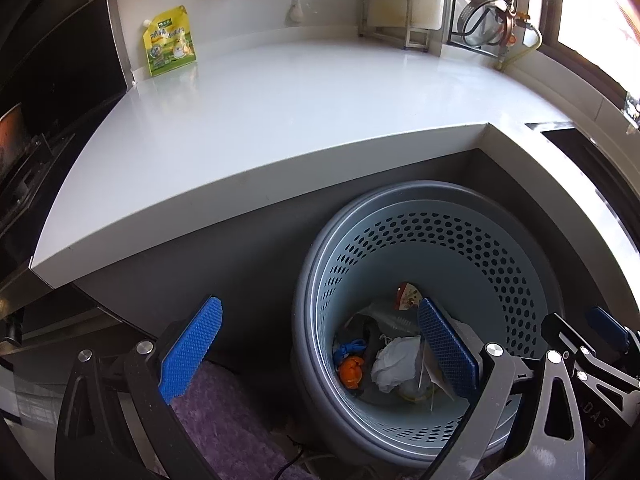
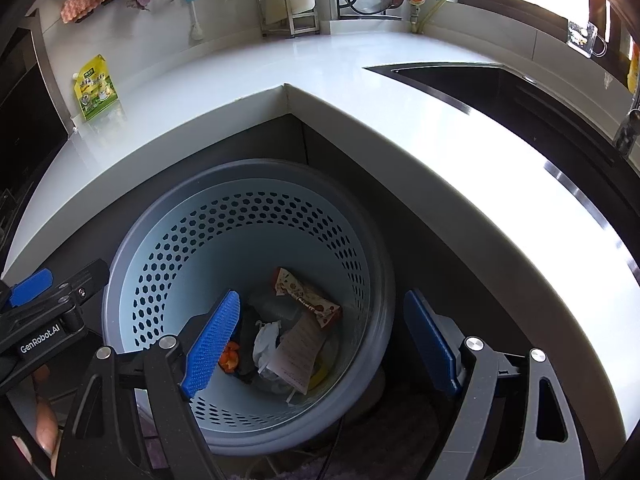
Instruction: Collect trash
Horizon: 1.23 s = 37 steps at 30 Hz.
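You hold both grippers, left gripper [image 1: 320, 356] and right gripper [image 2: 320, 344], spread wide and empty over the bin [image 2: 160, 248]; trash [image 2: 300, 344] lies inside it, green pouch [image 1: 170, 42] remains on the counter behind.

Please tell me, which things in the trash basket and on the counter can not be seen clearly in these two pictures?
- Left wrist view: the left gripper's blue pad hides part of the trash in the basket.
- Right wrist view: the right gripper's pad covers the orange item.
- Both views: print on the yellow-green pouch is too small.
- Right wrist view: sink interior is dark.
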{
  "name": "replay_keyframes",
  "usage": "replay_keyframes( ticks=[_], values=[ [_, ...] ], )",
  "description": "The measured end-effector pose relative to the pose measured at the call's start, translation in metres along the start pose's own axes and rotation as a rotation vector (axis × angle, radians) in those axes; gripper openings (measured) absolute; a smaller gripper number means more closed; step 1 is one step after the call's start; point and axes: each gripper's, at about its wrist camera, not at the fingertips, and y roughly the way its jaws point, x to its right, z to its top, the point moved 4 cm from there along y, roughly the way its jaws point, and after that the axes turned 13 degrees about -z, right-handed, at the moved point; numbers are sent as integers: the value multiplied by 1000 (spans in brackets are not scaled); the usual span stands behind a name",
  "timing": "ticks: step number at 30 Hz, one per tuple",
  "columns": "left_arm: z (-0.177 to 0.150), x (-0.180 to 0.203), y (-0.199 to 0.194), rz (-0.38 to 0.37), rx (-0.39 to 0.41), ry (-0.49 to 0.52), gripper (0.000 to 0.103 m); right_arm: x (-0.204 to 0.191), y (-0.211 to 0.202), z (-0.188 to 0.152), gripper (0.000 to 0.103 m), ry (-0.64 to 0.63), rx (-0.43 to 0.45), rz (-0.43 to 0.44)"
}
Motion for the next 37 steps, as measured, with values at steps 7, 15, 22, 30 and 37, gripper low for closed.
replay_keyframes(
  ticks=[7,15,22,30,37],
  values=[
    [0,0,1,9,1,5,97,-5,1,-2,80,-16,3,-2],
    [0,4,0,13,6,24,97,-8,1,-2,80,-24,-1,-4],
    [0,5,1,20,1,30,97,-7,3,-3,80,-23,-7,-1],
    [0,4,4,19,-6,25,97,-8,2,-3,80,-25,-3,-4],
    [-1,5,5,24,-12,23,97,-8,0,-4,80,-23,6,-6]
  ],
)
